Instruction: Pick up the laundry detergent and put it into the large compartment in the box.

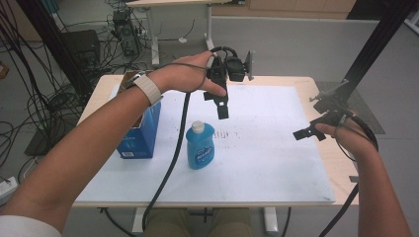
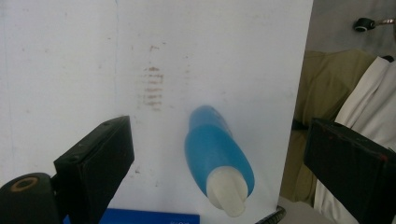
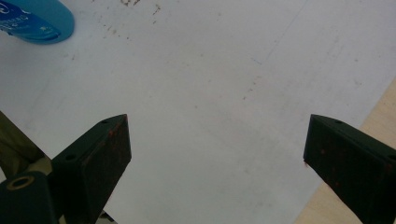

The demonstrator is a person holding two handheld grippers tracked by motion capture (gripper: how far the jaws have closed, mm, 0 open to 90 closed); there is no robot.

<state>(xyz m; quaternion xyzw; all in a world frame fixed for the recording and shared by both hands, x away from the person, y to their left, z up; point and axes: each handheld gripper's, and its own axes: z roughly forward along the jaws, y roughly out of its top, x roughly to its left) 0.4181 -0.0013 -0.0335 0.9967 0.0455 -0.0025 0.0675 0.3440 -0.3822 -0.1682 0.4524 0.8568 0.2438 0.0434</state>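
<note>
A blue bottle (image 1: 200, 146) with a white cap stands upright on the white sheet (image 1: 267, 163), left of the middle. My left gripper (image 1: 221, 103) hangs in the air above and behind it, pointing down, jaws open and empty. From the left gripper view the blue bottle (image 2: 217, 156) lies below, between the spread jaws but well apart from them. My right gripper (image 1: 304, 133) hovers over the sheet's right edge, open, nothing in it. In the right gripper view the base of the blue bottle (image 3: 35, 21) sits at the top left.
A blue carton box (image 1: 141, 133) stands left of the bottle, and the blue box (image 2: 149, 218) edges into the left gripper view. A black cable (image 1: 173, 158) trails from the left gripper past the bottle to the table's front edge. Black frame posts (image 1: 375, 44) rise at the right.
</note>
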